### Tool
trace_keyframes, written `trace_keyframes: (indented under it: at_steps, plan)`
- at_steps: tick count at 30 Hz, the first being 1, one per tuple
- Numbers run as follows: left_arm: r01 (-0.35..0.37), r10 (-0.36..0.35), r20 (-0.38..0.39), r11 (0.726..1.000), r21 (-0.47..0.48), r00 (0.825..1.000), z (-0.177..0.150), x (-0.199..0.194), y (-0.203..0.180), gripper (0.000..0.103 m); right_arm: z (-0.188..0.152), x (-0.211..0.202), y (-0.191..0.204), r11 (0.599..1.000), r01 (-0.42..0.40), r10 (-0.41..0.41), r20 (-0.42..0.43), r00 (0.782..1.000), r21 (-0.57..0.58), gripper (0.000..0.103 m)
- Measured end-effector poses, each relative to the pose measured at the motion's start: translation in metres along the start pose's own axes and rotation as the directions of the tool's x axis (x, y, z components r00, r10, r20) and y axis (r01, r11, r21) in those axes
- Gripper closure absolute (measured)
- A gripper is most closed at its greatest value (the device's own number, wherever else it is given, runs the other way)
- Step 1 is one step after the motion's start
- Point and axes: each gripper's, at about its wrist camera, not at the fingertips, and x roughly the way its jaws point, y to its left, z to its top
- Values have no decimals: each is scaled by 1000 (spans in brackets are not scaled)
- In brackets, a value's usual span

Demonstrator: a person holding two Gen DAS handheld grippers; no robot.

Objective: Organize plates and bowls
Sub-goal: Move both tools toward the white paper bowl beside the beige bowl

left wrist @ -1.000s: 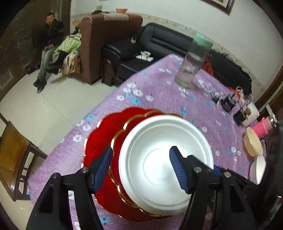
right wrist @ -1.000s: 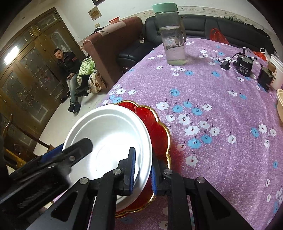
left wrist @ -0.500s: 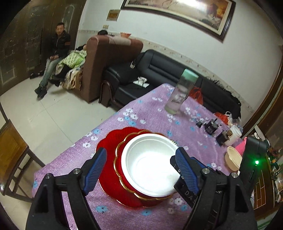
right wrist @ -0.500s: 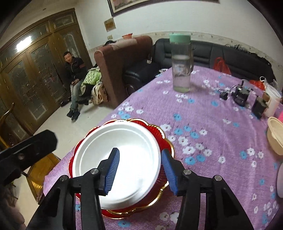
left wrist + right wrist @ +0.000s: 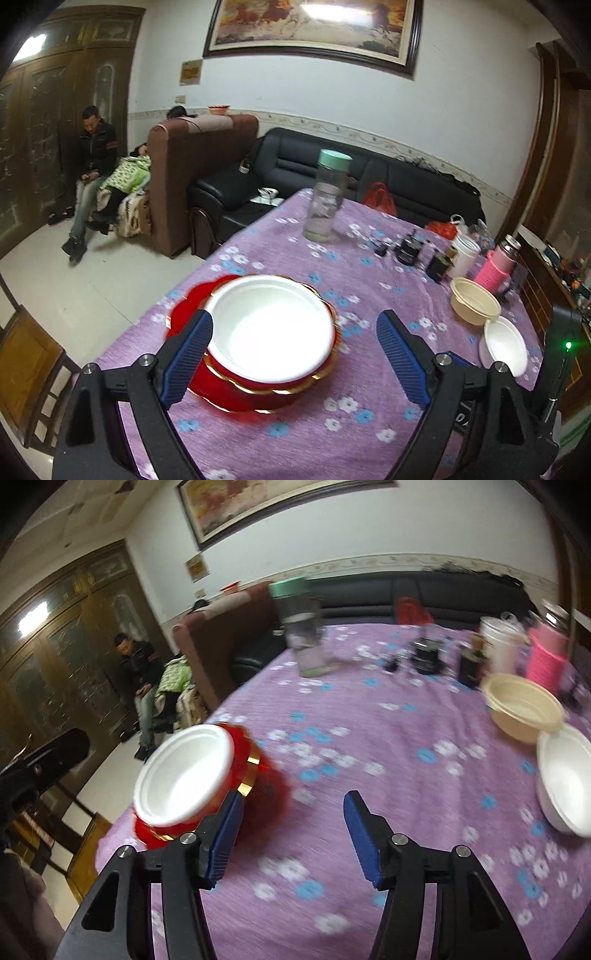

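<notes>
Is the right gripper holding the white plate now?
No, the right gripper is open and empty, and the white plate rests on the red plates.

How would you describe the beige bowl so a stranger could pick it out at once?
Start at the purple flowered tablecloth and go to its right edge, near the pink bottle. Two empty bowls sit side by side there. The beige bowl is the cream-yellow one farther back; its neighbour, the white bowl, is pure white.

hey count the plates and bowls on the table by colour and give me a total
Red plates: 2, stacked
White plate: 1, on top of the red ones
Beige bowl: 1
White bowl: 1
Total: 5
</notes>
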Motion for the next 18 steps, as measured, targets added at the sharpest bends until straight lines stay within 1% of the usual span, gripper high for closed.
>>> trace_keyframes:
  at_steps: [5,9,12,15,18]
  plan:
    - [31,-30,-19,999,36,999,-8,1,-25,13,-15,-24,-57,993,76,-78,18,997,93,41]
    - [63,-60,-45,996,69,997,-17,5,-49,13,-19,-43,-94,979,111,-120,47,992,171,41]
    - [80,-75,-58,991,103,996,-22,10,-69,13,-21,-58,-112,969,132,-149,68,987,211,41]
    - [114,-104,-85,984,136,991,-29,15,-93,13,-22,-78,-130,958,161,-192,111,975,237,41]
    - [145,-128,-105,974,173,986,-35,16,-118,13,-19,-96,-150,944,193,-240,154,959,268,41]
